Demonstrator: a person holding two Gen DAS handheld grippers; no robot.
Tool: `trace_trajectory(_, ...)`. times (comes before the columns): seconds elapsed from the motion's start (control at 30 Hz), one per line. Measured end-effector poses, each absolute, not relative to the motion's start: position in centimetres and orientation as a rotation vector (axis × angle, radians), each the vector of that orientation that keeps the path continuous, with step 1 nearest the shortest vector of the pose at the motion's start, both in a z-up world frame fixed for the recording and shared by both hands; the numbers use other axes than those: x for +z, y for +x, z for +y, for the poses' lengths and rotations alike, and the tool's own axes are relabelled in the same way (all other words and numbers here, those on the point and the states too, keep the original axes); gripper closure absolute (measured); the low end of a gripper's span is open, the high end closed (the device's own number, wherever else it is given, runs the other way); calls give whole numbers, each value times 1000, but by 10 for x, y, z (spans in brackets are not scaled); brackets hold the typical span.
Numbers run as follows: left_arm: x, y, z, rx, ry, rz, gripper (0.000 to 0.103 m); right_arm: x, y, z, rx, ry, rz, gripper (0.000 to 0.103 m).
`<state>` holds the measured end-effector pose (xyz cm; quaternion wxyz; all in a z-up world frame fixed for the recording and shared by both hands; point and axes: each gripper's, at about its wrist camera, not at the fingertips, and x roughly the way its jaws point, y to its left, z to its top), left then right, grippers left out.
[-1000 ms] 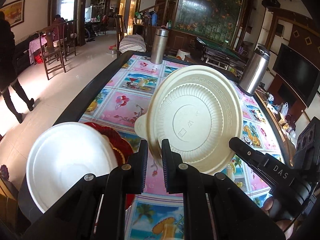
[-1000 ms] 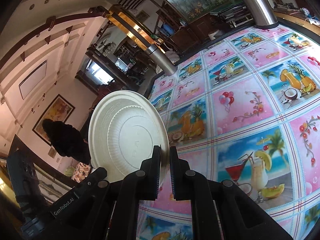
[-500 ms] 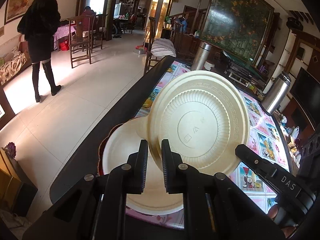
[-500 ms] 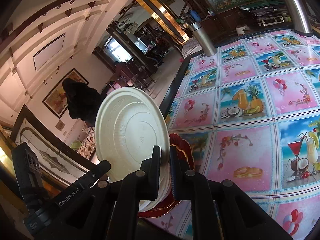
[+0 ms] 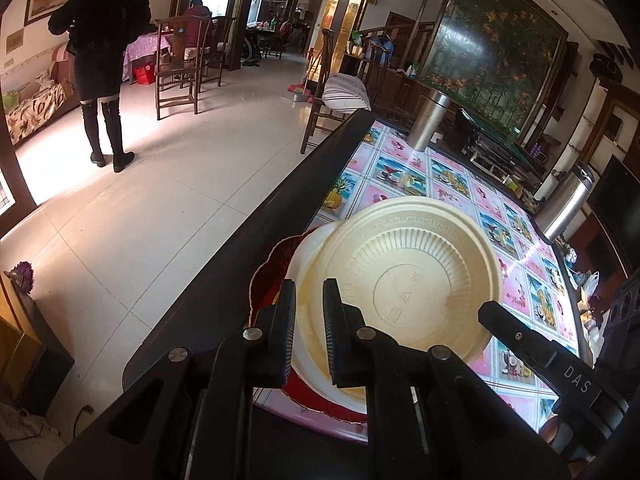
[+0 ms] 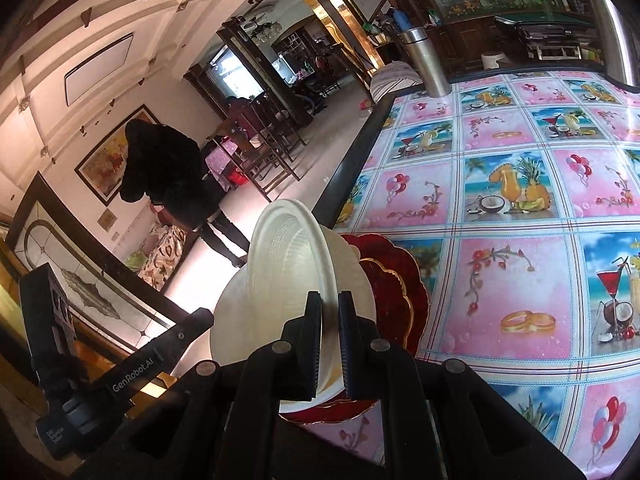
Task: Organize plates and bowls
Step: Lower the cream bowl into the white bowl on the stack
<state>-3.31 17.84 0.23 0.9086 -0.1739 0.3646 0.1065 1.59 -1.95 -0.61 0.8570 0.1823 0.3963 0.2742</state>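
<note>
At frame centre, the left gripper (image 5: 310, 312) has its fingers narrowed on the rim of a cream bowl (image 5: 412, 288), tilted above a white plate (image 5: 308, 256) resting on a red plate (image 5: 272, 276). The right gripper (image 6: 329, 320) pinches the same bowl at the bench (image 6: 500, 168) edge.

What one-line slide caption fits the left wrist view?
Left gripper holds a cream disposable bowl, tilted, over the white plate stacked on a red plate.
</note>
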Motion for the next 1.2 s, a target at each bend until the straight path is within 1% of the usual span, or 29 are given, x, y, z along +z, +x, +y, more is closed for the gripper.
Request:
trace_trajectory(0.2,-3,-35,199,239,-393,762,92,-11,30,-27,608,517,906,94)
trace_trajectory(0.43,0,-40,215,257,-421,746,92,-26,47,-38,680,770,1029,96)
trace_trajectory(0.57,-2,-38,223,264,-430,746,92,-24,49,-40,692,805,1039,96)
trace_trajectory(0.77,-21,-29,241,267,-488,787,92,-14,48,-42,722,836,1034,96)
trace_trajectory(0.97,-23,-15,243,287,-461,805,92,-4,51,-40,753,874,1017,96)
trace_trajectory(1.2,-35,-2,237,296,-414,849,92,-21,61,-42,809,1025,1053,95)
